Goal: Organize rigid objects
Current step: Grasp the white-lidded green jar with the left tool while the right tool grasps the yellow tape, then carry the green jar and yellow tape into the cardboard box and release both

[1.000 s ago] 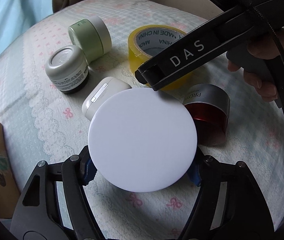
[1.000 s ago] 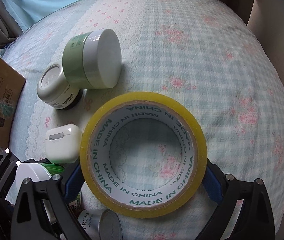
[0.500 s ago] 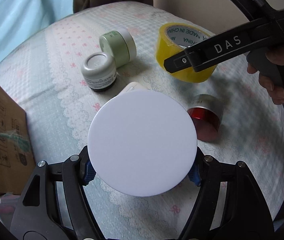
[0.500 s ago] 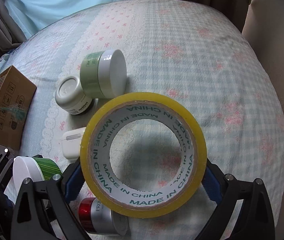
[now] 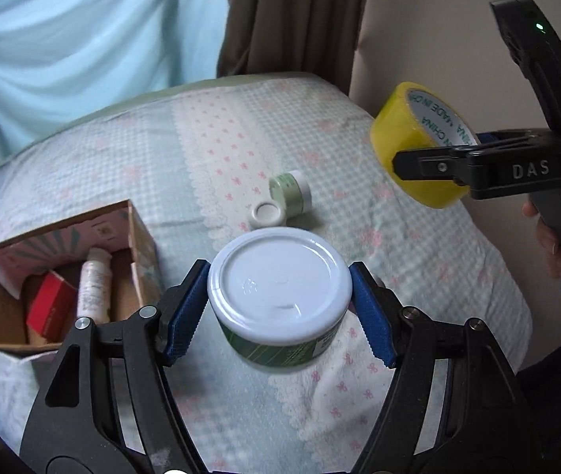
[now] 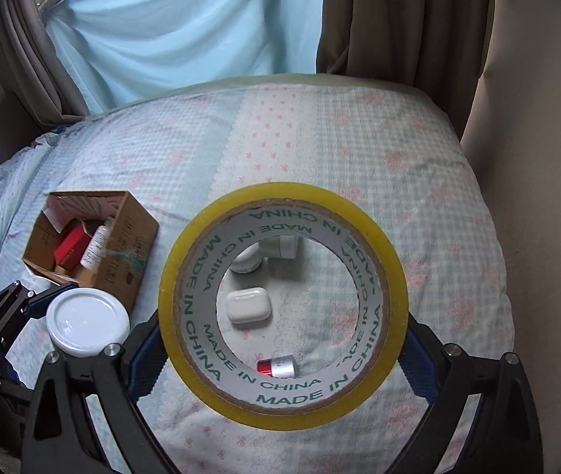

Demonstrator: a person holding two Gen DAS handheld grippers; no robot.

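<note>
The left gripper (image 5: pixel 279 308) grips a jar (image 5: pixel 279 296), the right gripper (image 6: pixel 282 349) a tape roll (image 6: pixel 282 304); a cardboard box (image 5: pixel 63 276) sits left of both.

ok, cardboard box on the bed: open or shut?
Open. The brown cardboard box has its top flaps up, showing a red carton and a white bottle inside.

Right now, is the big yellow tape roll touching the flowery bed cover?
Apart. In the left wrist view the yellow tape roll hangs in the right gripper, clear above the bed cover.
</note>
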